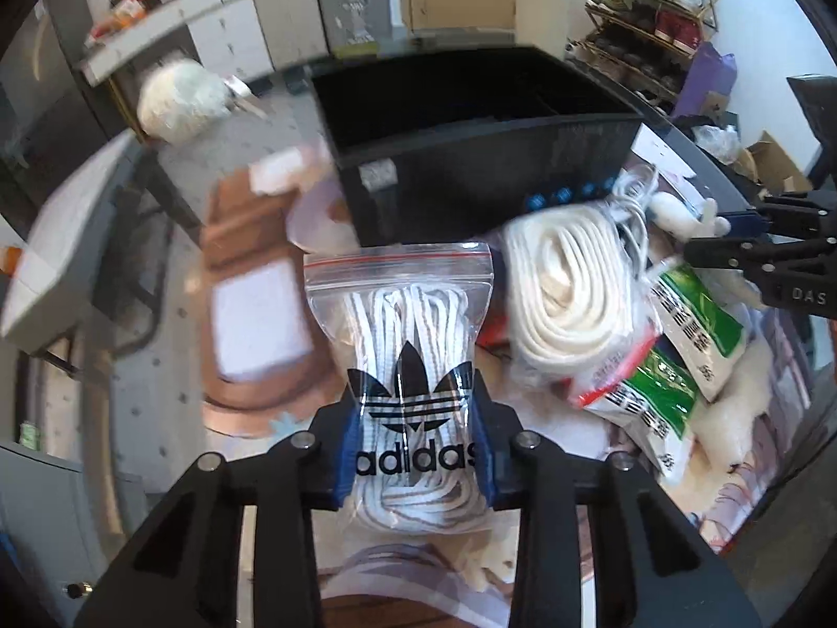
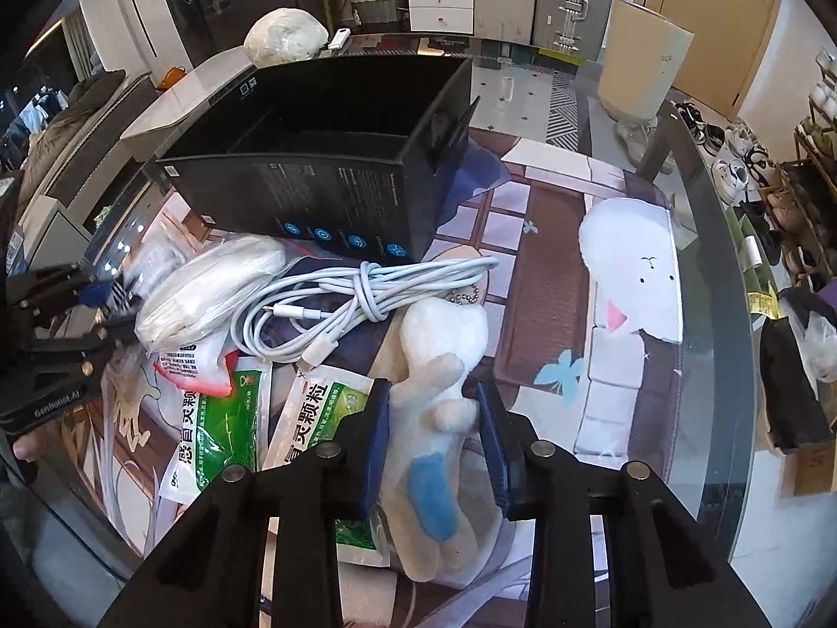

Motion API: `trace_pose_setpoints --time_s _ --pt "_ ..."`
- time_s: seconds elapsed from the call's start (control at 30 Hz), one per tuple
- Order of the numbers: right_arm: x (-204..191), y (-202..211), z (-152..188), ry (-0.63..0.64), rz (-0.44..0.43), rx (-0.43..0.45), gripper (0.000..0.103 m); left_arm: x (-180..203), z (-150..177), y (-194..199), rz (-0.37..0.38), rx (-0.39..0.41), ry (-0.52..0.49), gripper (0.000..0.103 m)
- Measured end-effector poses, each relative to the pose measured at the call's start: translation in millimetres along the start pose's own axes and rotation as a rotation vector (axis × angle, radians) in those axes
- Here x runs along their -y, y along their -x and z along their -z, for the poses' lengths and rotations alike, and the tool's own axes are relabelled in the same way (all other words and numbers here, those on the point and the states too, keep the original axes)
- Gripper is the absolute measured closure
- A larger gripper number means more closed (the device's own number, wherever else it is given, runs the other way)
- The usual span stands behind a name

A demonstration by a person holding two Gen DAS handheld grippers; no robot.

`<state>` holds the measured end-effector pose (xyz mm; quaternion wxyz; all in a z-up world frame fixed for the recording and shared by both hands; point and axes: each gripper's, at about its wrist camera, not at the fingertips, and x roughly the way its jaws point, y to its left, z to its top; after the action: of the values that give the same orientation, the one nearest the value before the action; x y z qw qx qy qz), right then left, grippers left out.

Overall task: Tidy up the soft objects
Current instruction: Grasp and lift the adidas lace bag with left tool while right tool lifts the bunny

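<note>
My left gripper (image 1: 416, 450) is shut on a clear zip bag of white shoelaces (image 1: 408, 335) with an adidas logo, held in front of the open black box (image 1: 471, 157). My right gripper (image 2: 434, 439) straddles a white plush toy (image 2: 439, 382) with a blue patch, lying on the table; its pads touch the toy's sides. A bagged roll of white band (image 1: 570, 293) lies right of the lace bag and shows in the right wrist view (image 2: 209, 282). Green medicine sachets (image 2: 214, 429) and a coiled white cable (image 2: 355, 293) lie by the box (image 2: 324, 167).
A printed mat (image 2: 601, 240) covers the round glass table (image 2: 701, 418). A white bundle (image 2: 285, 36) sits behind the box. A shoe rack (image 1: 654, 10) stands beyond the table. The left gripper shows at the left edge of the right wrist view (image 2: 57, 309).
</note>
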<state>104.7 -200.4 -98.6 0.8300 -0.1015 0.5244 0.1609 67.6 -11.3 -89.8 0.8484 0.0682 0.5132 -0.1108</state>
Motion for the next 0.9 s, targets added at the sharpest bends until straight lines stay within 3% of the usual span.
trace_pose_setpoints --time_s 0.1,0.27,0.53,0.67,0.9 --pt "-0.8 10.1 -1.6 0.002 0.002 0.037 0.071 0.4 -2.3 14.0 -0.052 0.054 -0.018 0.069" --pt "-9.1 36.8 -2.1 0.012 -0.002 0.147 0.071 -5.4 -4.8 41.9 -0.044 0.168 0.013 0.069" --pt "-35.5 87.8 1.5 0.07 -0.076 0.436 0.071 -8.7 -7.1 86.4 -0.042 0.406 0.039 0.069" --pt "-47.2 121.7 13.4 0.08 -0.03 0.644 0.071 -8.1 -1.4 109.8 -0.056 0.541 0.047 0.069" --pt "-63.2 140.5 26.5 0.105 -0.027 0.793 0.071 -16.2 14.8 141.2 -0.027 0.732 0.084 0.069"
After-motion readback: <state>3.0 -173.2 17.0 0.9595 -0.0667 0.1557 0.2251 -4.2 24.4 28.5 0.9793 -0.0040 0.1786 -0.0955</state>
